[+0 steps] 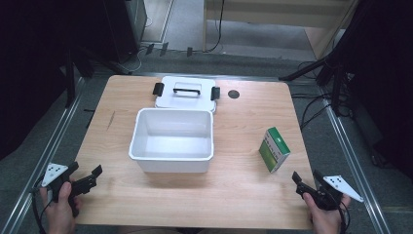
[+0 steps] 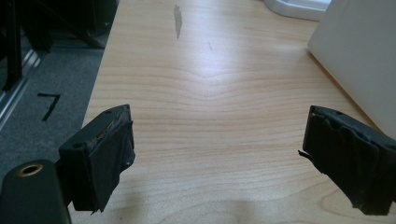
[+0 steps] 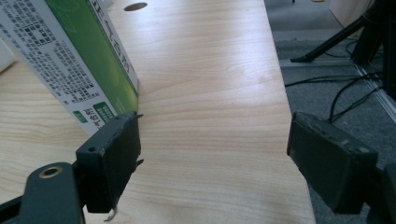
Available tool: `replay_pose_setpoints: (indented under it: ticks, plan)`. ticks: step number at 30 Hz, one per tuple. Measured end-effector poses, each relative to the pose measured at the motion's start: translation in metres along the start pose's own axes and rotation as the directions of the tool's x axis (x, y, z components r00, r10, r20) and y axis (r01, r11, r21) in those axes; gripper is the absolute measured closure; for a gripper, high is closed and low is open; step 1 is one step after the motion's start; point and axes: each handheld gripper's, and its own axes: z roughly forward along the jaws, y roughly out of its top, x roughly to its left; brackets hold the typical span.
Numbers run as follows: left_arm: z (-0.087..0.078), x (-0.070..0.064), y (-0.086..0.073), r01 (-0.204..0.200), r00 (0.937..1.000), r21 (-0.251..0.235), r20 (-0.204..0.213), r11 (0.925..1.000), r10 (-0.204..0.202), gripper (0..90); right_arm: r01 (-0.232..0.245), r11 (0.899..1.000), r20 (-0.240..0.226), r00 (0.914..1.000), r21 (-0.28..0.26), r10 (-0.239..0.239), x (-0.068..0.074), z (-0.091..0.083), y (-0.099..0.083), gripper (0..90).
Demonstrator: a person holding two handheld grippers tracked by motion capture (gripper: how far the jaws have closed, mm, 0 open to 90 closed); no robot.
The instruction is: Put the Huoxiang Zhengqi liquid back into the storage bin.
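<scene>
An empty white plastic bin (image 1: 172, 140) stands in the middle of the wooden table (image 1: 234, 195). Its white lid (image 1: 186, 91), with a black handle and two black clips, lies flat just behind it. A green and white carton (image 1: 274, 149) stands upright to the bin's right. My left gripper (image 1: 86, 176) rests open at the table's front left corner; its own view shows the bin's wall (image 2: 359, 56) to the right of its gripper (image 2: 217, 158). My right gripper (image 1: 306, 181) is open at the front right, just short of the carton (image 3: 74, 60), with nothing between the jaws (image 3: 215, 168).
A dark round hole (image 1: 234, 94) marks the table behind the carton. A grey scuff (image 2: 177, 19) lies on the wood at the left. Metal rails run along both table sides, and tripod legs and cables (image 1: 316, 105) lie on the floor to the right.
</scene>
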Motion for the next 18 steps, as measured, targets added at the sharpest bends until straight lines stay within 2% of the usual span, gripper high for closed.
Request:
replay_pose_setpoints:
  ticks: [4, 5, 9, 10, 11, 12, 15, 16, 17, 18]
  plan:
    - [0.0, 0.0, 0.0, 0.001, 1.0, 0.002, 0.001, 1.0, -0.001, 9.8, -0.004, 0.999, 0.014, 0.9999, 0.036, 0.003, 0.0, -0.001, 0.003, 19.2]
    - [0.0, 0.0, 0.0, -0.004, 1.0, 0.004, 0.005, 1.0, 0.004, 9.8, 0.039, 0.998, 0.025, 0.9989, 0.059, -0.041, 0.003, -0.002, 0.005, 19.7]
    - [0.0, 0.0, 0.0, -0.003, 1.0, 0.005, 0.006, 1.0, 0.003, 9.8, 0.074, 0.995, -0.001, 0.9973, 0.069, -0.074, 0.007, -0.008, 0.013, 19.8]
    - [0.0, 0.0, 0.0, 0.002, 1.0, 0.006, 0.008, 1.0, -0.002, 9.8, 0.104, 0.99, -0.008, 0.9946, 0.093, -0.103, 0.01, -0.011, 0.018, 19.6]
    - [0.0, 0.0, 0.0, 0.002, 1.0, 0.006, 0.008, 1.0, -0.002, 9.8, 0.104, 0.99, -0.008, 0.9946, 0.093, -0.103, 0.01, -0.011, 0.018, 19.6]
    - [0.0, 0.0, 0.0, 0.0, 1.0, 0.008, 0.008, 1.0, -0.001, 9.8, 0.137, 0.983, -0.023, 0.9905, 0.122, -0.135, 0.013, -0.013, 0.024, 19.5]
    - [0.001, 0.0, 0.0, 0.0, 1.0, 0.012, 0.002, 0.9999, 0.0, 9.8, 0.182, 0.964, -0.034, 0.9832, 0.192, -0.179, 0.018, -0.014, 0.034, 19.0]
    - [0.001, 0.0, 0.0, 0.0, 1.0, 0.012, 0.002, 0.9999, 0.0, 9.8, 0.182, 0.964, -0.034, 0.9832, 0.192, -0.179, 0.018, -0.014, 0.034, 19.0]
    - [0.001, 0.0, 0.0, 0.001, 1.0, 0.011, 0.001, 0.9999, -0.001, 9.8, 0.198, 0.956, -0.037, 0.9801, 0.217, -0.195, 0.02, -0.014, 0.038, 19.1]
    - [0.001, 0.0, 0.0, 0.001, 1.0, 0.011, 0.0, 0.9999, -0.001, 9.8, 0.233, 0.936, -0.049, 0.9724, 0.265, -0.228, 0.024, -0.014, 0.045, 19.0]
